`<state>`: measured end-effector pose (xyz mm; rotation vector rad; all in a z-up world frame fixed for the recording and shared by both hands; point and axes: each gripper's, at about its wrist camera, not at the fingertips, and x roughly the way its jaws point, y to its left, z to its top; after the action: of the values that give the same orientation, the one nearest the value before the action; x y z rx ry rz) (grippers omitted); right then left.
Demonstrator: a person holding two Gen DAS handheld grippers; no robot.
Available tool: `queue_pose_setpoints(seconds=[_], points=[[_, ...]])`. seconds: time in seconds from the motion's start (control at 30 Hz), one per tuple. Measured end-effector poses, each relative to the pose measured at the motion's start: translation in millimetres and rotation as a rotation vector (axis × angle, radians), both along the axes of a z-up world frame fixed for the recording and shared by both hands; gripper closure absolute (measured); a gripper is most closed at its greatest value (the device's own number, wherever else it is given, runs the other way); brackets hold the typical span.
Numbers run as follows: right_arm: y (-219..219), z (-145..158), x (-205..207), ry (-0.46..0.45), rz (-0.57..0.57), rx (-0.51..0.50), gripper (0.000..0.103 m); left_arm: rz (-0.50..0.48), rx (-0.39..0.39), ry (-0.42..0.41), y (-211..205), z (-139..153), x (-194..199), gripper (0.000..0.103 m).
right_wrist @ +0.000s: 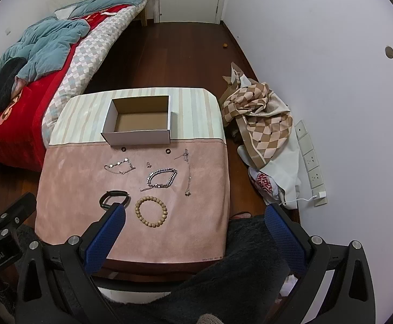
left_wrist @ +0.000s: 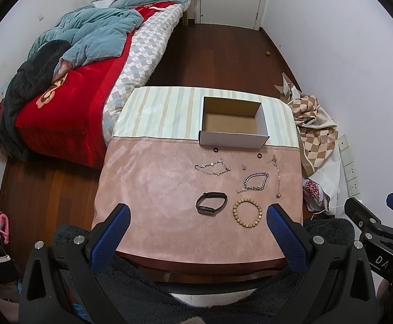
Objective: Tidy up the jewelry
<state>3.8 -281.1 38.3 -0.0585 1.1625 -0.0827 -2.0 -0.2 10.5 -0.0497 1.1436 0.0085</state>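
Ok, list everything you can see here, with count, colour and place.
box: 1, white, open, empty, far side of table
rings: 2, dark, near box
thin chain bracelet: 1, silver, left
chunky chain bracelet: 1, silver, centre
thin chain: 1, silver, right
earrings: small, silver
band: 1, black, near
bead bracelet: 1, tan, near
mat: 1, pink
bed: left
left gripper: open
right gripper: open
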Motion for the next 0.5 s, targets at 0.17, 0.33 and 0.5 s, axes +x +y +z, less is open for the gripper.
queue_pose_setpoints(seconds=[0.17,0.33,0.5], points=[[-0.7,0.3,-0.2,-0.009,0.0,-0.004,0.0,-0.003,0.0,0.001,-1.2,-0.5,-0.2,0.0],[-1.8,2.0,-0.2,-0.012,0.001,-0.005,0.0,-0.004,0.001,0.0,-2.7,-1.3,-0.8,0.0],[-2.7,3.4,0.4,-0.017,0.002,-0.005,0.0,-0.005,0.004,-0.006,-3.9,-1.0,-1.7,0.0]])
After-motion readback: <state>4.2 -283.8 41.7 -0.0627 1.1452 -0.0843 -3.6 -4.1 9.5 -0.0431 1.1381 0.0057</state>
